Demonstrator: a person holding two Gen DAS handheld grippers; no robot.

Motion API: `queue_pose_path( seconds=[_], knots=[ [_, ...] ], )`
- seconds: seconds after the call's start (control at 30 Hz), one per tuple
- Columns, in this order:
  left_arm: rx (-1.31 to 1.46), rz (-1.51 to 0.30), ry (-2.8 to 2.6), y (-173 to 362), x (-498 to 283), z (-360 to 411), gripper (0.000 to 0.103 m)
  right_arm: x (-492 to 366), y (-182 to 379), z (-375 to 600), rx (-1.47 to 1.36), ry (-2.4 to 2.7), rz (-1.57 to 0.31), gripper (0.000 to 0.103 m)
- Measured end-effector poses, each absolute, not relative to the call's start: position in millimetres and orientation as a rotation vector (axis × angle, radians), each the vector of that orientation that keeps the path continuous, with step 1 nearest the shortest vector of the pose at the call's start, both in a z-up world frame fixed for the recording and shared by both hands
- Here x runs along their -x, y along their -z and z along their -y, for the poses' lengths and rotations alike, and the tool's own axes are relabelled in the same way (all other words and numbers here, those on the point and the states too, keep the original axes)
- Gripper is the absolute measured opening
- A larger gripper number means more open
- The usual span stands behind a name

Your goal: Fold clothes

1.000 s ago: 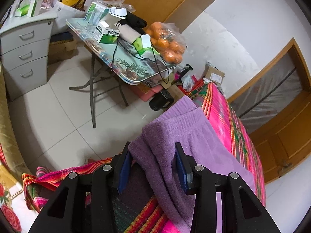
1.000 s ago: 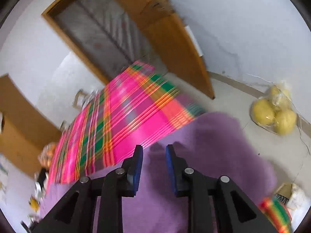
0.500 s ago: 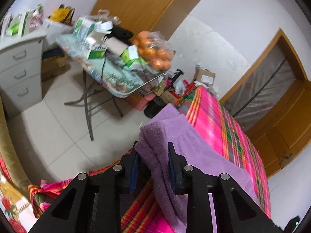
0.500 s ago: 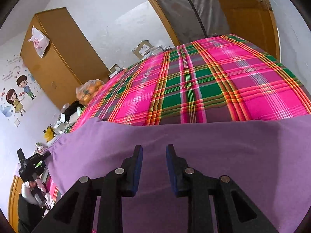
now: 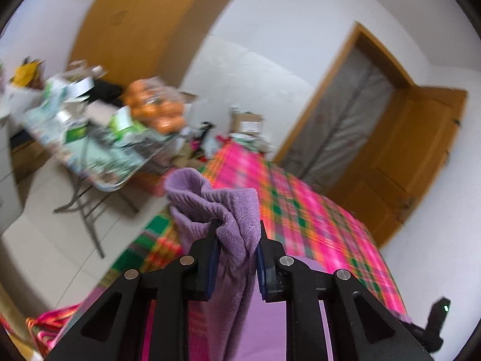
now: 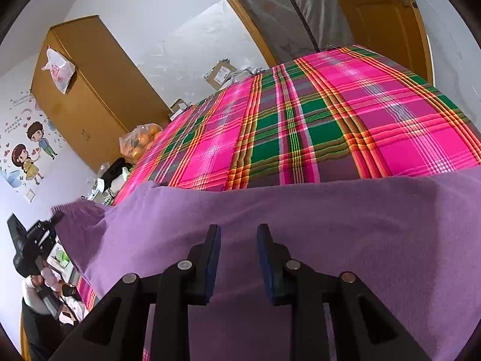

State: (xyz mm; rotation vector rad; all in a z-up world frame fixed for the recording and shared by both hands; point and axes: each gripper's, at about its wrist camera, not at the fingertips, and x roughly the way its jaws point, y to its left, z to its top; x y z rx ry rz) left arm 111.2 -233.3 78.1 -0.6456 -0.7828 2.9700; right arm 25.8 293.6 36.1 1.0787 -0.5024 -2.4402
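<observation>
A: What are the left gripper (image 5: 236,234) fingers doing?

B: They are closing in, pinching a bunched fold of the purple garment (image 5: 228,216) between the blue pads, and the cloth is hanging down from them.

A: And the right gripper (image 6: 238,239)?

B: Its fingers are standing partly apart over the same purple garment (image 6: 300,216). The cloth is running under and between them, but I cannot tell whether the pads are pressing on it.

A: Where is the garment lying?

B: It is spreading across the near edge of the pink plaid bedspread (image 6: 315,120). Beyond it, a wooden wardrobe (image 6: 87,90) is standing against the wall, with a bag of oranges (image 6: 141,141) just beside the bed.
</observation>
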Motion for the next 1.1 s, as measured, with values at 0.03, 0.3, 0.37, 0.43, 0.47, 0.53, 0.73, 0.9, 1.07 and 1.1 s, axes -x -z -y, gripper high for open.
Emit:
queue_pose_path(
  seconds=[0.03, 0.3, 0.37, 0.43, 0.47, 0.53, 0.73, 0.9, 1.07, 1.1],
  knots=[
    [0.638, 0.746, -2.945, -82.6, -108.4, 224.4, 0.021, -26.0, -36.2, -294.0, -1.079, 2.438, 0.505, 0.026],
    [0.631, 0.500, -2.743, -97.9, -88.6, 145.1, 0.021, -31.7, -38.7, -298.2, -1.070, 2.431, 0.523, 0.026],
    [0.641, 0.449, -2.681, -96.5, -86.1, 123.0, 0.021, -33.1, -39.2, -297.9, -1.066, 2.423, 0.522, 0.026],
    [0.664, 0.412, -2.619, -91.3, -84.2, 103.0, 0.021, -34.0, -38.7, -296.3, -1.065, 2.410, 0.521, 0.026],
    [0.677, 0.396, -2.589, -88.0, -83.5, 93.8, 0.021, -34.4, -38.3, -295.0, -1.066, 2.401, 0.521, 0.026],
    [0.716, 0.362, -2.525, -76.7, -83.4, 76.0, 0.021, -35.2, -37.1, -291.8, -1.068, 2.383, 0.519, 0.026],
    [0.832, 0.275, -2.362, -39.8, -87.7, 31.5, 0.021, -37.5, -32.4, -279.7, -1.083, 2.313, 0.507, 0.026],
    [0.921, 0.208, -2.324, -15.5, -92.7, 18.1, 0.021, -35.1, -26.6, -267.6, -1.111, 2.218, 0.531, 0.031],
    [0.884, 0.209, -2.311, -20.3, -104.5, 22.1, 0.032, -26.5, -25.8, -257.4, -1.126, 2.120, 0.569, 0.041],
    [0.860, 0.224, -2.300, -24.6, -108.1, 25.4, 0.034, -24.6, -26.2, -255.6, -1.125, 2.107, 0.574, 0.044]
  ],
)
